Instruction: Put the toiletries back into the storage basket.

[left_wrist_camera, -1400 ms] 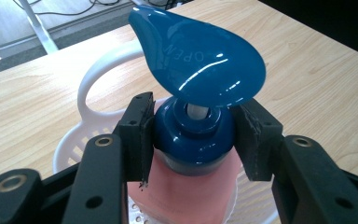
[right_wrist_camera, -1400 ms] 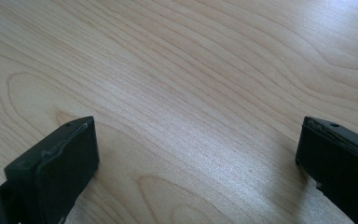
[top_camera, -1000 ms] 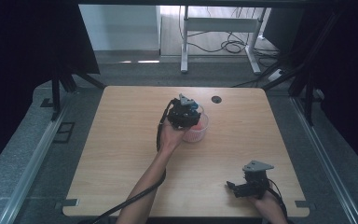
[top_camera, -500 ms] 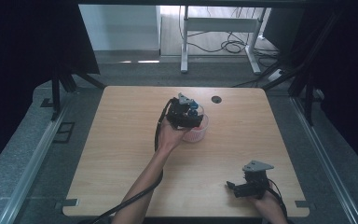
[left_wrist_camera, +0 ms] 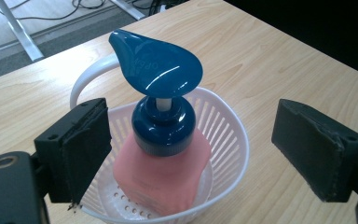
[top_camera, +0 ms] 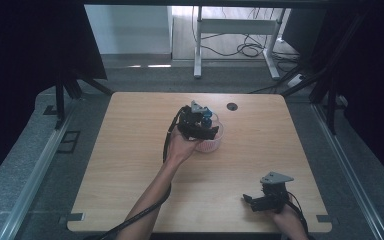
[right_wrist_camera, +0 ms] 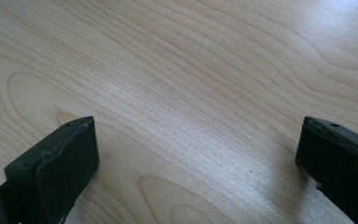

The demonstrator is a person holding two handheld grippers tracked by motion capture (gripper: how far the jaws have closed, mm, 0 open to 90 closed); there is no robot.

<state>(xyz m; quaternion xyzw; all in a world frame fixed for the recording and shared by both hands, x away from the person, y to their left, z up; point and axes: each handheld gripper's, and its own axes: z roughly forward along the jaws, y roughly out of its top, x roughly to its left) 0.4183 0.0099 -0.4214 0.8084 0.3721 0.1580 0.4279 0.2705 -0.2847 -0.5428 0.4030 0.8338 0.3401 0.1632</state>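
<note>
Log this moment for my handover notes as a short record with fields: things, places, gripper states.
bottle: pink pump bottle with blue pump head, upright in the basket
basket: white slotted basket with handle, on the table
left gripper: jaws have just been opening, stand either side of the bottle, pads clear of it
right gripper: open, above bare wood near the table's front right

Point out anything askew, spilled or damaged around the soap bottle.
Nothing spilled or broken. The pink pump bottle leans slightly inside the white basket rather than standing straight. The left gripper has just been opening, its pads clear of the bottle.
</note>
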